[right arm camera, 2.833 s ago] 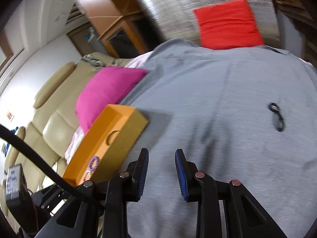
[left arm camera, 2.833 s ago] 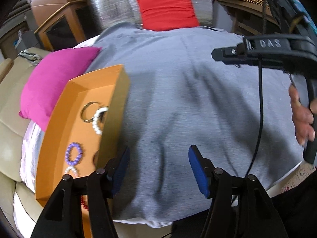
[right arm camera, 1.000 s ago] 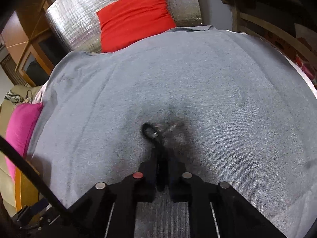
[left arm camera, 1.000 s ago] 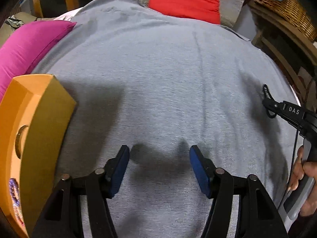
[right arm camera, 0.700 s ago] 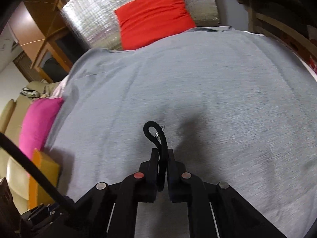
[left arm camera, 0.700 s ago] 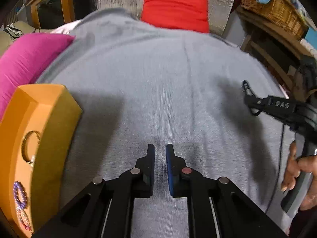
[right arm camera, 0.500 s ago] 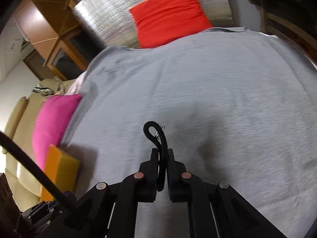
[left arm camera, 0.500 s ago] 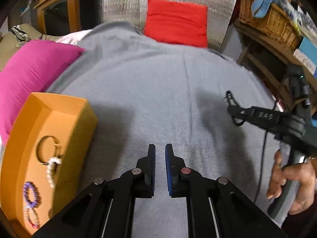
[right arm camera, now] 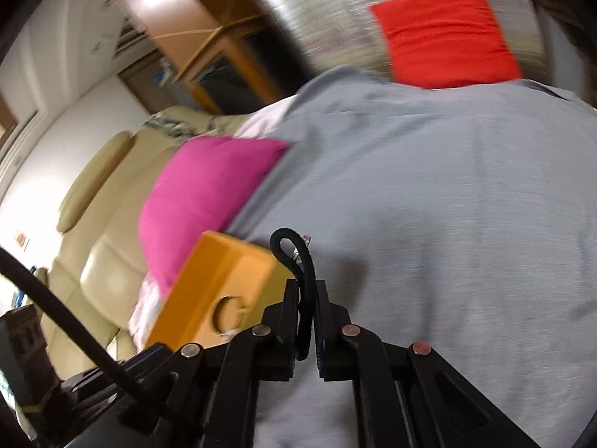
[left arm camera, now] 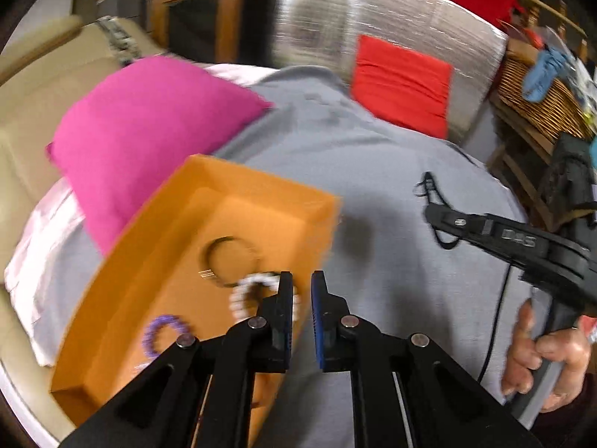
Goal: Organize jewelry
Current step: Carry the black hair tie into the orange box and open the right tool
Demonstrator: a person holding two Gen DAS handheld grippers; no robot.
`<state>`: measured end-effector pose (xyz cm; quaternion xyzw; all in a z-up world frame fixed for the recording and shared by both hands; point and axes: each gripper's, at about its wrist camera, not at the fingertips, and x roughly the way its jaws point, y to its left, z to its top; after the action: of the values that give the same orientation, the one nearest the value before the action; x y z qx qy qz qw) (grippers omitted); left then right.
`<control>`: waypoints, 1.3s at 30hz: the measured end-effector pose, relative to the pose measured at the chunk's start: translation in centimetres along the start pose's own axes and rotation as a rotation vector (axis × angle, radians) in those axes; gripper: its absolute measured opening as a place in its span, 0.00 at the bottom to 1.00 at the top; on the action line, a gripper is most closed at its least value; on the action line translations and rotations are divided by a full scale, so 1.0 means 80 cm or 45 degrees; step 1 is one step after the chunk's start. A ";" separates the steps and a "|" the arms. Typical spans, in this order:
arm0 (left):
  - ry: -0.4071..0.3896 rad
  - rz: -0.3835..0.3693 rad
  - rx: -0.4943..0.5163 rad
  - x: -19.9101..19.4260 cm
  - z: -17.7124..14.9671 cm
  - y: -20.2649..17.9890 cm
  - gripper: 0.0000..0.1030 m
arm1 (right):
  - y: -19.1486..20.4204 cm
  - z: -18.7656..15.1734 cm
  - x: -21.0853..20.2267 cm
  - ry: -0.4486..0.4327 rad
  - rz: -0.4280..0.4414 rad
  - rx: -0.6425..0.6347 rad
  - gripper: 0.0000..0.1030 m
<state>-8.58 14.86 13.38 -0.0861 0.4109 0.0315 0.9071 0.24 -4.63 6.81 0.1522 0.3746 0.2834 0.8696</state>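
Observation:
An orange tray lies on the grey bedspread at the left. In it lie a metal bangle, a white bead bracelet and a purple bead bracelet. My left gripper is shut and empty, above the tray's right wall. My right gripper is shut on a black cord bracelet and holds it in the air to the right of the tray. The right gripper with the cord bracelet also shows in the left wrist view.
A pink cushion lies behind the tray. A red cushion leans on a silver panel at the back. A beige sofa stands left, a wicker basket right.
My right gripper closed on the black cord bracelet, lifted it off the bedspread and carried it left toward the tray. My left gripper shut and swung left over the tray.

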 end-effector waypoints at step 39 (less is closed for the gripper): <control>0.211 0.230 -0.297 0.013 -0.118 0.199 0.10 | 0.188 -0.125 0.190 0.458 -0.140 -0.269 0.09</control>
<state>-16.95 28.81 4.39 -0.1558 0.4838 0.1531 0.8475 -4.36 17.06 -1.34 -0.0135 0.4996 0.2956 0.8141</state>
